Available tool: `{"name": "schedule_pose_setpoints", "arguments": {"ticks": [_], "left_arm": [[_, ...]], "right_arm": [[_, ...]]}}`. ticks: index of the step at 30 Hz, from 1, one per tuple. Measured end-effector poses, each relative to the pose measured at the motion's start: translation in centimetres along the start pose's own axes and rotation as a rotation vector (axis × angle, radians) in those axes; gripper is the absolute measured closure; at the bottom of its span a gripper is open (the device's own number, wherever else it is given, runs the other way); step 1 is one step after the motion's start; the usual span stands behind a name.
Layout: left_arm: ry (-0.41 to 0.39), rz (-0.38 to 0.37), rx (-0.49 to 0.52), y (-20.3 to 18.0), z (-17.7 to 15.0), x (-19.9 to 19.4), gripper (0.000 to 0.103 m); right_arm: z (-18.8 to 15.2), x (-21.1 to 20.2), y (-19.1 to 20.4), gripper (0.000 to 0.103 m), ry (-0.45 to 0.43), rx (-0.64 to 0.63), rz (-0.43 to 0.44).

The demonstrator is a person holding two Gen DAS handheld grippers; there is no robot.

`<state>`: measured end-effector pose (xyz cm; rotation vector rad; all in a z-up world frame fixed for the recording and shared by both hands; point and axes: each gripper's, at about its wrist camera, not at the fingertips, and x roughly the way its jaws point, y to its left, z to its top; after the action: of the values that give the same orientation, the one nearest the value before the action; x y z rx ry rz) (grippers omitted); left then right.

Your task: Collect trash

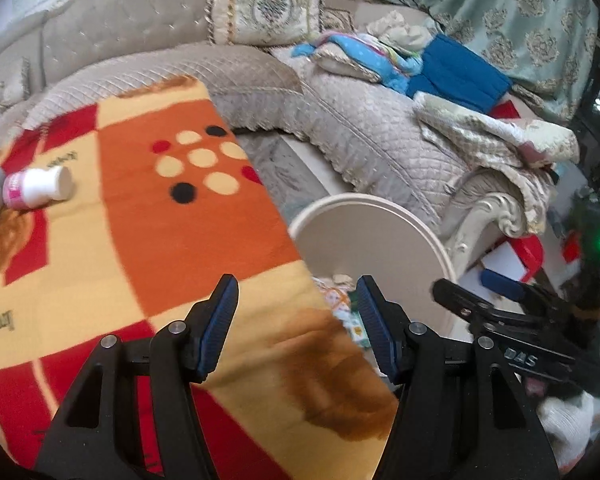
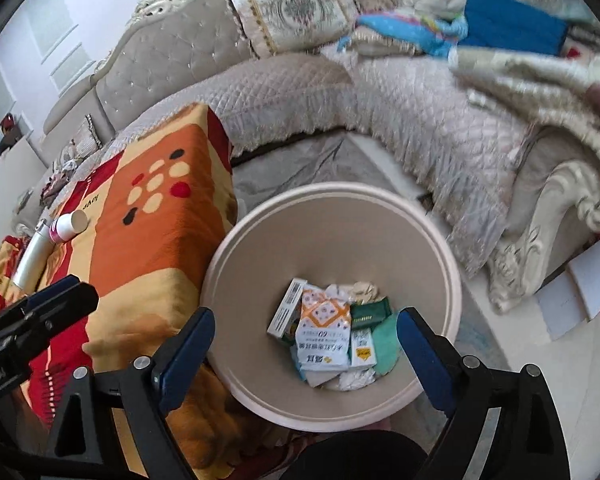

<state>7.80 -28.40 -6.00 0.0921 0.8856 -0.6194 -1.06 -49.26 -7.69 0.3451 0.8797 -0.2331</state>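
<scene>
Beige bin (image 2: 428, 240) right of the orange blanket (image 2: 148, 248), packets (image 2: 324, 332) inside. Right gripper (image 2: 304, 332) spread, empty, above it. Left gripper (image 1: 296, 312) spread, empty. White bottle (image 1: 36, 188) lies far left on the blanket.

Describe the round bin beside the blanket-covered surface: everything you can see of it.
The trash bin is round, pale beige, smooth like plastic, with a lighter rolled rim and no lid or liner visible. It stands upright on the floor, against the edge of the orange patterned blanket. At its bottom lies a pile of trash: a white pouch with orange print, small cartons, a dark green packet, something mint green and crumpled tissue. The open right hand-held gripper hovers above it, empty and not touching it.
</scene>
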Motion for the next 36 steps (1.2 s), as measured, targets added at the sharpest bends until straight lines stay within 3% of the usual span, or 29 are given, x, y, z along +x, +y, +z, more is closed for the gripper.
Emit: {"name": "schedule_pose_setpoints", "arguments": {"ticks": [3,10,19,36], "left_arm": [[-0.035,0.042,0.006,0.5,-0.4,-1.1,0.043],[-0.129,0.063,-0.026,1.9,-1.4,-4.7,0.043],[-0.272,0.095,-0.053,3.1,-2.1,-9.3,0.043],[-0.425,0.137,-0.069,5.0,-3.5,-14.2,0.043]], "right_arm": [[-0.4,-1.4,1.3,0.012,-0.048,-0.017,-0.011],[-1.0,-3.9,4.3,0.012,-0.130,-0.055,-0.030],[-1.5,-8.9,7.3,0.012,-0.324,-0.088,-0.052],[-2.3,-12.6,10.3,0.012,-0.448,-0.111,-0.055]]}}
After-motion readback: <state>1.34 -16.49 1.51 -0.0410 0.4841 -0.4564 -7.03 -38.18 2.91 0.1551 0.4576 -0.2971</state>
